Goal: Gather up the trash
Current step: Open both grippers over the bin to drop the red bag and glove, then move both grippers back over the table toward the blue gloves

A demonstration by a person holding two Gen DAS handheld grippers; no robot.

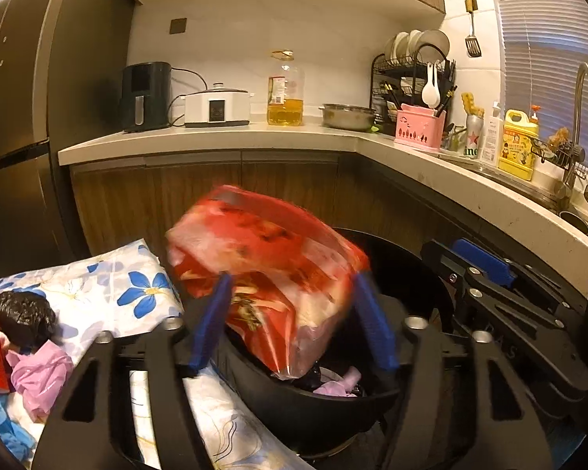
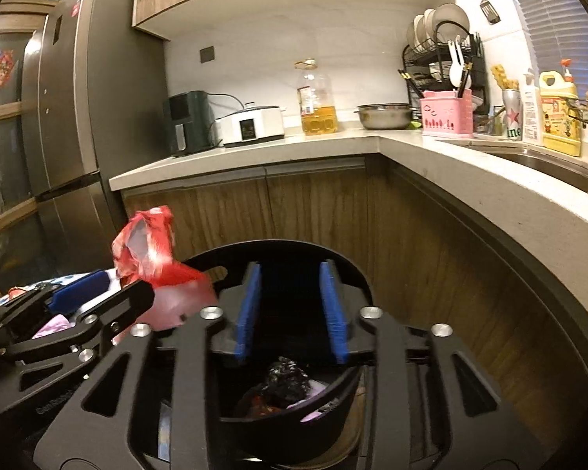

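Left gripper: released, blue pads clear of the bag blurred between them.
Right gripper: released, nothing between its pads.
Red-and-clear crinkled plastic bag: above the bin mouth, apparently dropping in.
Round black plastic bin: just below both grippers; pink and black scraps inside.
Blue-flowered white cloth: beside the bin; black crumpled wad, pink wrapper uncollected.
Risk: the bulky bag may catch the rim and spill onto the cloth.

Green can by the sink reads "ine".
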